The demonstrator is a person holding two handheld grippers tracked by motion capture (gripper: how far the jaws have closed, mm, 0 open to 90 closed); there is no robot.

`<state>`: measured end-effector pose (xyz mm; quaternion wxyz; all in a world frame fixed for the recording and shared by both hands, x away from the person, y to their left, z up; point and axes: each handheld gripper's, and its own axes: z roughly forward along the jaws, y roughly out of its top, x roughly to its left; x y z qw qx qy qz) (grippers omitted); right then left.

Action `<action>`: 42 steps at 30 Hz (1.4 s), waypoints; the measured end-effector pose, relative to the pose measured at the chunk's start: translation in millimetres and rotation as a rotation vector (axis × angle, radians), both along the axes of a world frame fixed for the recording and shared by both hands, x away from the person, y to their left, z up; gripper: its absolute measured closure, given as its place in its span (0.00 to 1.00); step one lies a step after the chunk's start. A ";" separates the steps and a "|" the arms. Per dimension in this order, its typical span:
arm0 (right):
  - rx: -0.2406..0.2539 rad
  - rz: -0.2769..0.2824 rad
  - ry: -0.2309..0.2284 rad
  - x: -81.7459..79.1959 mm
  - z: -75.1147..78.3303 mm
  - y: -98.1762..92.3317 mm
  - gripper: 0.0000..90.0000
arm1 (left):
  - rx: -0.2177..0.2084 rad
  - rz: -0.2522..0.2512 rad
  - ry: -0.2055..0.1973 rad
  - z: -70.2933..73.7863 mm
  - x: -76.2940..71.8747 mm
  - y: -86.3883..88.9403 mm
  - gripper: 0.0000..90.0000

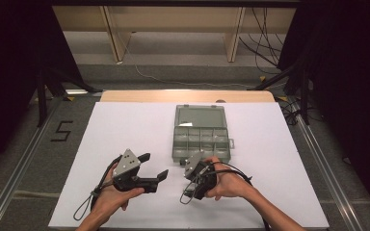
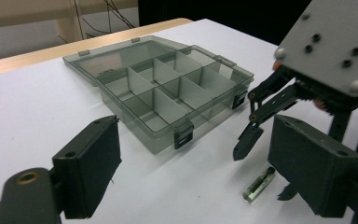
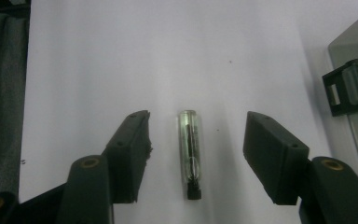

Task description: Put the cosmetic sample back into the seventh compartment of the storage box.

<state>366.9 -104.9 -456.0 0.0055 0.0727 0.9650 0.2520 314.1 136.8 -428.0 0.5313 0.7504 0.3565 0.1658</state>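
Note:
A small clear tube [image 3: 189, 148] with a dark insert and a black end cap lies flat on the white table top. My right gripper [image 3: 200, 156] points down over it. One black jaw stands on each side of the tube with a gap to each pad, so it is open. In the left gripper view the tube [image 2: 258, 185] lies just in front of the box's near latch, under the right gripper [image 2: 263, 171]. My left gripper [image 2: 200, 163] is held level, open and with nothing between its jaws, aimed at the box. In the high view it [image 1: 155, 166] is left of the right gripper [image 1: 189, 169].
A grey see-through compartment box [image 1: 201, 139] stands open mid-table, its lid [image 1: 200, 117] laid back flat and its several compartments bare. One black latch [image 3: 349, 91] is close to the right jaw. The white sheet [image 1: 125, 130] has free room left of the box.

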 end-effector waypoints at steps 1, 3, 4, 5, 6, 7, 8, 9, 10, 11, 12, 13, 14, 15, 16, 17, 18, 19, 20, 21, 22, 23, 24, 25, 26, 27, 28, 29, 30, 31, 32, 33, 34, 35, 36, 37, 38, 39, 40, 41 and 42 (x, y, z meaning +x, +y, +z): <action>-0.003 0.000 0.007 0.3 -0.7 0.1 0.51 | 0.003 -0.003 -0.003 -0.6 0.0 0.0 0.18; -0.007 0.001 0.025 1.4 -3.3 1.0 0.54 | 0.003 0.001 0.000 -1.1 -0.5 -0.4 0.18; -0.014 0.010 0.020 2.6 -4.1 0.9 0.57 | 0.005 0.001 -0.004 -1.1 -0.2 0.1 0.18; -0.011 0.014 0.033 3.1 -5.2 1.4 0.58 | 0.011 0.003 -0.010 -1.1 0.4 0.8 0.18; -0.016 0.016 0.031 4.3 -6.2 1.7 0.59 | 0.020 0.002 -0.017 -1.1 1.2 2.2 0.18; -0.012 0.011 0.038 4.1 -7.4 2.6 0.61 | 0.018 0.008 -0.013 -1.2 1.2 2.8 0.18; -0.013 0.013 0.044 4.4 -7.9 2.8 0.63 | 0.010 0.009 -0.015 -1.6 1.8 3.5 0.18; -0.017 0.015 0.047 4.6 -8.4 2.8 0.65 | 0.010 0.021 -0.010 -1.1 1.2 3.9 0.18; -0.019 0.018 0.046 4.7 -9.2 3.0 0.66 | 0.013 0.018 -0.016 -0.9 1.5 4.6 0.18; -0.022 0.020 0.046 4.6 -9.9 3.1 0.67 | 0.015 0.019 -0.016 -0.8 1.4 4.5 0.18; -0.034 0.032 0.040 5.2 -10.2 2.4 0.70 | 0.012 0.017 -0.012 -1.2 1.3 3.9 0.18; -0.048 0.041 0.038 5.5 -10.8 2.2 0.72 | 0.009 0.011 -0.014 -1.6 1.6 3.6 0.18; -0.050 0.039 0.033 5.3 -11.5 2.2 0.73 | 0.013 0.007 -0.018 -1.7 1.8 3.4 0.18; -0.047 0.038 0.035 5.3 -12.2 2.4 0.74 | 0.017 0.009 -0.017 -1.6 1.4 3.0 0.18; -0.049 0.034 0.030 5.2 -11.8 2.1 0.77 | 0.017 0.009 -0.014 -1.6 1.1 2.5 0.18; -0.051 0.039 0.021 5.7 -11.7 2.1 0.80 | 0.015 0.008 -0.013 -1.9 1.3 2.3 0.18; -0.059 0.050 0.015 6.4 -11.5 1.7 0.81 | 0.013 0.008 -0.013 -2.2 1.7 2.2 0.18; -0.061 0.052 0.007 6.3 -11.5 1.7 0.83 | 0.010 0.008 -0.012 -2.9 2.5 2.0 0.18; -0.063 0.046 0.006 5.2 -11.3 2.1 0.86 | 0.021 0.015 -0.011 -2.9 2.7 2.1 0.18; -0.073 0.055 0.002 4.9 -10.8 2.1 0.89 | 0.015 0.013 -0.007 -3.2 2.9 2.0 0.18; -0.068 0.062 -0.002 5.1 -11.2 2.5 0.90 | 0.011 0.019 -0.004 -3.2 2.6 2.0 0.18; -0.072 0.055 -0.003 4.4 -10.8 2.5 0.90 | 0.010 0.019 -0.009 -2.9 2.6 2.5 0.18; -0.075 0.051 -0.003 4.0 -10.4 2.5 0.90 | 0.011 0.020 -0.012 -2.2 2.2 2.8 0.18; -0.077 0.045 -0.010 3.9 -9.7 2.2 0.90 | 0.013 0.013 -0.020 -1.7 2.7 3.5 0.18; -0.066 0.033 -0.015 4.8 -8.5 1.3 0.90 | 0.006 0.020 -0.015 -1.5 2.3 3.4 0.18; -0.045 0.011 -0.009 6.2 -6.4 -0.4 0.90 | 0.011 0.015 -0.023 -1.3 2.9 3.9 0.18; -0.021 -0.010 -0.008 8.0 -3.6 -2.9 0.90 | 0.007 0.022 -0.018 -1.3 2.5 3.7 0.18; -0.003 -0.016 -0.020 10.4 -1.4 -5.4 0.90 | 0.014 0.013 -0.025 -1.2 3.2 4.1 0.18; 0.014 -0.046 -0.032 13.1 2.9 -9.9 0.90 | 0.009 0.022 -0.019 -1.3 2.7 3.7 0.18; 0.036 -0.077 -0.041 15.8 6.7 -14.7 0.90 | 0.014 0.014 -0.024 -1.2 3.2 4.1 0.18; 0.053 -0.095 -0.043 17.4 8.7 -17.4 0.90 | 0.013 0.014 -0.024 -1.2 3.2 4.0 0.18; 0.072 -0.118 -0.043 19.3 11.3 -20.9 0.90 | 0.011 0.015 -0.021 -1.1 3.0 3.7 0.18; 0.092 -0.137 -0.043 21.1 13.8 -24.1 0.90 | 0.003 0.025 -0.013 -1.3 2.5 3.2 0.18; 0.107 -0.148 -0.044 23.1 16.0 -27.1 0.90 | 0.004 0.022 -0.015 -1.1 2.6 3.3 0.18; 0.117 -0.159 -0.047 24.3 17.8 -29.3 0.90 | 0.000 0.020 -0.015 -1.3 2.9 3.3 0.18; 0.124 -0.172 -0.058 25.2 19.1 -30.9 0.90 | 0.007 0.016 -0.021 -1.1 3.3 4.0 0.18; 0.129 -0.183 -0.061 26.6 21.1 -33.2 0.90 | 0.006 0.015 -0.022 -1.1 3.4 4.0 0.18; 0.135 -0.190 -0.063 27.3 22.1 -34.6 0.90 | 0.005 0.016 -0.021 -1.1 3.5 4.0 0.18; 0.141 -0.196 -0.065 27.6 22.4 -35.3 0.90 | 0.004 0.016 -0.022 -1.1 3.5 4.0 0.18; 0.141 -0.199 -0.064 28.3 23.6 -36.5 0.90 | 0.005 0.016 -0.021 -1.0 3.4 3.9 0.18; 0.148 -0.208 -0.072 28.5 23.6 -36.9 0.90 | 0.004 0.019 -0.020 -1.0 3.3 3.8 0.18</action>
